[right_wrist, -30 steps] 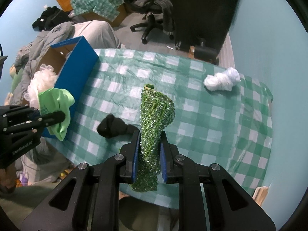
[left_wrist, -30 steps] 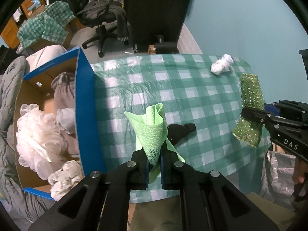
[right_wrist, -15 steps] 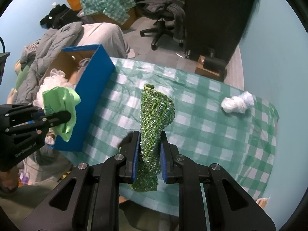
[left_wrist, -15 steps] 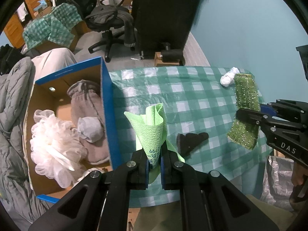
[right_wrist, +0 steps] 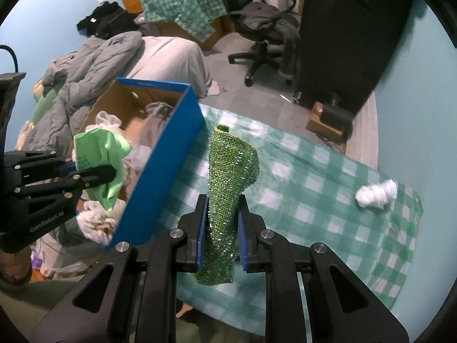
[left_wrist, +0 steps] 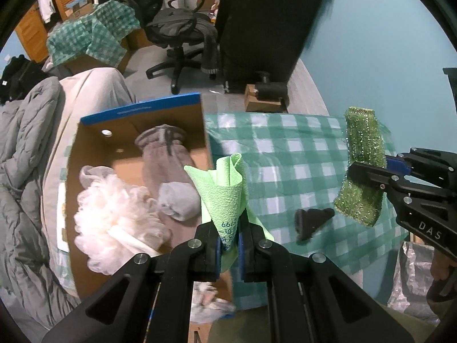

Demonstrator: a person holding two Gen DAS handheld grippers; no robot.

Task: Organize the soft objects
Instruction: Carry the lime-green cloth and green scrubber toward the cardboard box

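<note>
Left claw (left_wrist: 230, 243) is clamped on the light green cloth (left_wrist: 225, 188); the cloth stands up out of the jaws as a rolled cone with a tail hanging below. It sits right at the blue-walled box (left_wrist: 204, 131), over the box's bench-side wall, with the open cavity just to the claw's left in the left wrist view. Box already holds a white mesh pouf (left_wrist: 114, 217) and grey socks (left_wrist: 168, 160).

Right claw (right_wrist: 220, 240) is clamped on the glittery green scrub cloth (right_wrist: 228, 177), long axis vertical, ends above and below the jaws. It is over the checkered bench (right_wrist: 314, 200), on the bench side of the same blue wall, so farther from the box than the left claw.

Judgement: left drops first; it needs only a small shift into the box. Right has to cross the wall.

On the bench, well away from the box: a black sock (left_wrist: 312, 220) and a white wad (right_wrist: 375, 193).
</note>
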